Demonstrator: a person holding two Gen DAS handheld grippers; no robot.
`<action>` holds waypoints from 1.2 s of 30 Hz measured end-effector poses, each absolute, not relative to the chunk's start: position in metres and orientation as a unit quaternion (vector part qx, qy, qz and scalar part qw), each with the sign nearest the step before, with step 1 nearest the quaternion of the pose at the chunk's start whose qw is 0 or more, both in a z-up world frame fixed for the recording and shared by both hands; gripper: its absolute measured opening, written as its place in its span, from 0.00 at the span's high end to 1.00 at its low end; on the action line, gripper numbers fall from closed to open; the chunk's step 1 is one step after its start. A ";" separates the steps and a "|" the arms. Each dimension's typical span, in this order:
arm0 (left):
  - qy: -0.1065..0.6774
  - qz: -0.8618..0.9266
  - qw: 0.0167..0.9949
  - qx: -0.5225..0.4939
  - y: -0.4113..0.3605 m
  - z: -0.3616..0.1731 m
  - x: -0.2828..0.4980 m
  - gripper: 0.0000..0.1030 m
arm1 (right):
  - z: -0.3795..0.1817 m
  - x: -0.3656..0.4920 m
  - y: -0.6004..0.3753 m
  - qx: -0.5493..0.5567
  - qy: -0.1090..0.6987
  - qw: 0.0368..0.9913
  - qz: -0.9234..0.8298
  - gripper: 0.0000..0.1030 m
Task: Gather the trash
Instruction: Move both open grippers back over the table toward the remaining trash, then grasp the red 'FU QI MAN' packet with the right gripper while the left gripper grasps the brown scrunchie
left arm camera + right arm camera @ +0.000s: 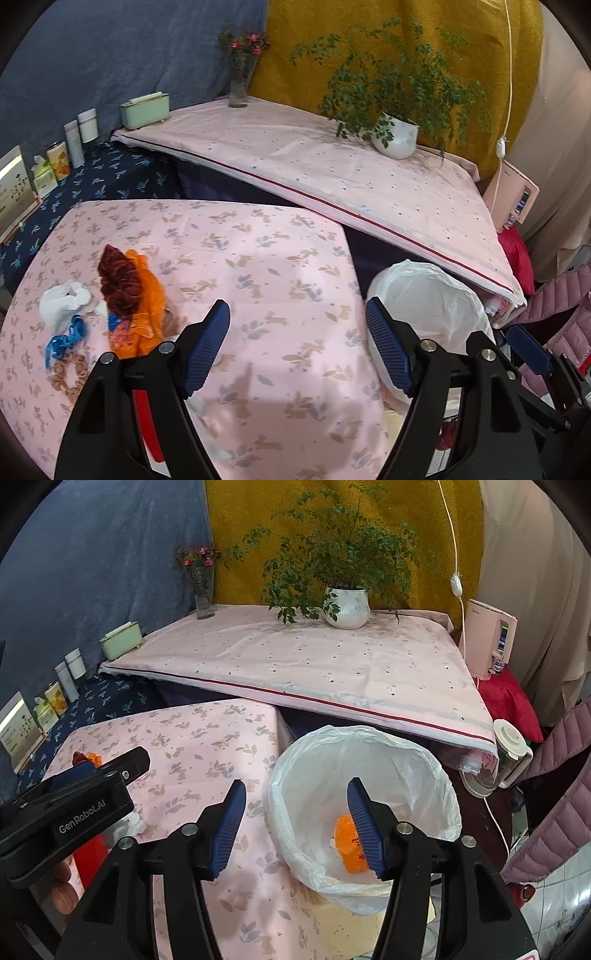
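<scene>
Trash pile (110,306): white tissue, blue, orange and dark red scraps, lying on pink rabbit-print table (280,258), left of left gripper (297,347); jaws wide, nothing between.
Right wrist view: right gripper (295,823) over white-lined bin (424,775); jaws parted, empty. Orange wrapper (349,843) in bin bottom.

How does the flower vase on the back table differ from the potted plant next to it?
The flower vase is tall, narrow, clear glass; the plant pot is squat, round, opaque white. The vase holds a small bunch of pink-red flowers; the pot holds a wide, feathery green plant spreading well past its rim. The vase stands at the table's far left corner, the pot further right. Both stand upright on the same pink-clothed back table.
</scene>
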State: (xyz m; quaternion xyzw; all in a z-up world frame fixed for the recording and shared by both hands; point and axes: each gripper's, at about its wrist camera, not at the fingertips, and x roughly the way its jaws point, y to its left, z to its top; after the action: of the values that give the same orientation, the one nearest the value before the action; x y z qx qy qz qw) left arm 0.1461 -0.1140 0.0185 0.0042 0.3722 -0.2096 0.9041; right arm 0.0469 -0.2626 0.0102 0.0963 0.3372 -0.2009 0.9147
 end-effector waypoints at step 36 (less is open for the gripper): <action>0.460 0.009 0.882 -0.098 0.140 -0.076 0.177 0.20 | -0.048 0.092 -0.080 0.082 0.412 0.907 -0.041 0.45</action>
State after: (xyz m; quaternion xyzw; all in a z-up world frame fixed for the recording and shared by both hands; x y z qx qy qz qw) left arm 0.1769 0.1403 -0.0757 -0.0982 0.4602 0.0093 0.8823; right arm 0.0917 -0.0798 -0.0477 0.0821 0.4118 -0.0415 0.9066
